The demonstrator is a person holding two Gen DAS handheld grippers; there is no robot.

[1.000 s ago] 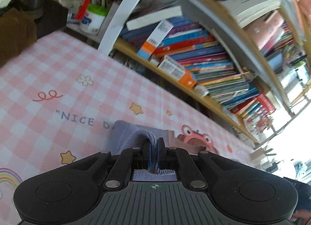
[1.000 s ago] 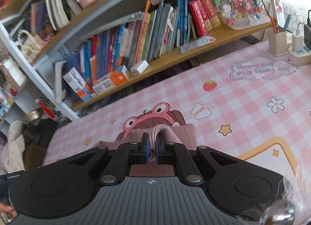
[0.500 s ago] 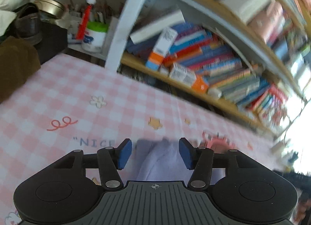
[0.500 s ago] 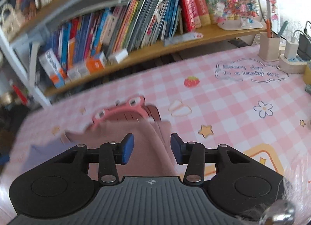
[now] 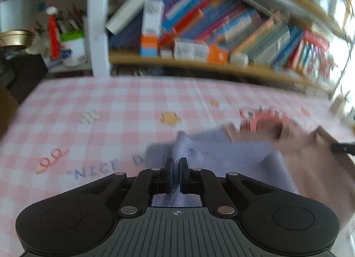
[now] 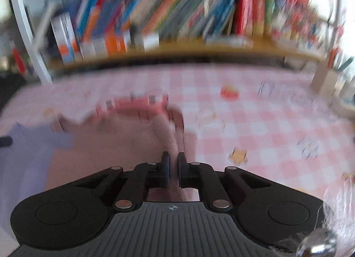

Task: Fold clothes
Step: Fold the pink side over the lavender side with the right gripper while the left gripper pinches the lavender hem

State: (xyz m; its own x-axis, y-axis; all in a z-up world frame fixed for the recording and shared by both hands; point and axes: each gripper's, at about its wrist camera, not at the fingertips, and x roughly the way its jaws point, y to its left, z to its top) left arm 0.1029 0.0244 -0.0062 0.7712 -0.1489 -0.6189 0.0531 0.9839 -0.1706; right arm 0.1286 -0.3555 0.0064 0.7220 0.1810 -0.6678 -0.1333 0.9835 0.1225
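A garment lies on the pink checked tablecloth (image 5: 124,101), part lilac (image 5: 221,152) and part dusty pink (image 5: 315,163). My left gripper (image 5: 176,170) is shut on a raised ridge of the lilac cloth. In the right wrist view the pink part (image 6: 115,143) spreads to the left, with the lilac part (image 6: 24,148) at the far left edge. There my right gripper (image 6: 173,166) is shut on a pinched fold of the pink cloth. Both views are blurred by motion.
A wooden bookshelf (image 5: 199,64) packed with books runs along the table's far side, also seen as the shelf (image 6: 177,50) in the right wrist view. A white upright post (image 5: 97,24) stands at the left. A pen holder (image 6: 328,79) sits at the far right. A printed crab figure (image 6: 137,103) shows beyond the garment.
Both grippers let go of the cloth, opened, then shut again on new folds of the garment. Both views have rolled, so the shelf now looks level.
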